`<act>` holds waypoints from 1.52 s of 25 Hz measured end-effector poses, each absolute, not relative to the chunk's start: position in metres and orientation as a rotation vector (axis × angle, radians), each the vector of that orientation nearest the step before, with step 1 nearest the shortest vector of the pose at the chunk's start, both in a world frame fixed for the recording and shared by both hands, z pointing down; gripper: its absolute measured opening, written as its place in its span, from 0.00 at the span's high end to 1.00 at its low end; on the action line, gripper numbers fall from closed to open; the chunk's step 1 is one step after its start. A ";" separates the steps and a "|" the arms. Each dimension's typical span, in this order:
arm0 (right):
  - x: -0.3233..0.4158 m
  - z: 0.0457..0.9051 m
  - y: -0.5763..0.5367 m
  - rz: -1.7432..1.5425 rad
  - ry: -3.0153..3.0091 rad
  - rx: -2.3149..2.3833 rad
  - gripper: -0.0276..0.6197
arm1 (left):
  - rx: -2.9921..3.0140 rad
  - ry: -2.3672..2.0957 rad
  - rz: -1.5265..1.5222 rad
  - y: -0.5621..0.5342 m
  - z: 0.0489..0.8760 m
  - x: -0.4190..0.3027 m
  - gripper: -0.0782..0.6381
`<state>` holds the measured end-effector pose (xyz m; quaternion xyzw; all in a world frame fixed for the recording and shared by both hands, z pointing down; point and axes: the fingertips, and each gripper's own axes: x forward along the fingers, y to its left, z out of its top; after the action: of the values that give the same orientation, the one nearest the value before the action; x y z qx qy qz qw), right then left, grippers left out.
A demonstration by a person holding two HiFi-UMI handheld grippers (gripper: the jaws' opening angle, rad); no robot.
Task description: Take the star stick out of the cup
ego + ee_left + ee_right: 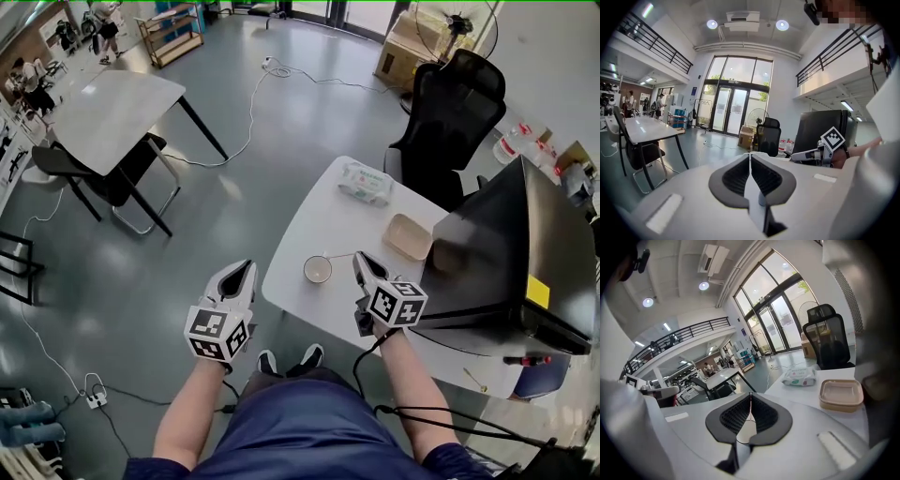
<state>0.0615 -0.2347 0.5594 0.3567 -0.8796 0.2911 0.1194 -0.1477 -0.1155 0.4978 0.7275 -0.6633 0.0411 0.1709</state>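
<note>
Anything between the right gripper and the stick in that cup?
Nothing visible. The thin stick leans out of the small white round cup toward the right gripper, whose shut jaws sit at its outer end. Only bare white table lies around them.

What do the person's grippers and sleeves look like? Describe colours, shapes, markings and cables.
The left gripper and right gripper are white shells with dark ribbed fingers, each carrying a cube of black-and-white square markers. A black cable trails from the right one. The sleeves are short and dark blue.

A wipes pack (365,182) and a beige tray (410,235) lie apart on the white table (314,217).
</note>
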 end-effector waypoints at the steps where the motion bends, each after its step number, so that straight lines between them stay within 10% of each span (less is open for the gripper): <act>1: 0.063 0.552 -0.235 0.840 -2.590 1.043 0.94 | 2.076 -1.881 0.116 -0.119 0.496 -0.144 0.88; 38: 0.156 0.383 -0.234 0.754 -2.953 1.324 0.94 | 2.387 -1.826 0.004 -0.205 0.400 -0.102 0.88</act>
<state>0.1563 -0.2336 0.3832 0.3968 -0.8851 0.2259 -0.0904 -0.1021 -0.2046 0.4002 0.7923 -0.6063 0.0012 0.0681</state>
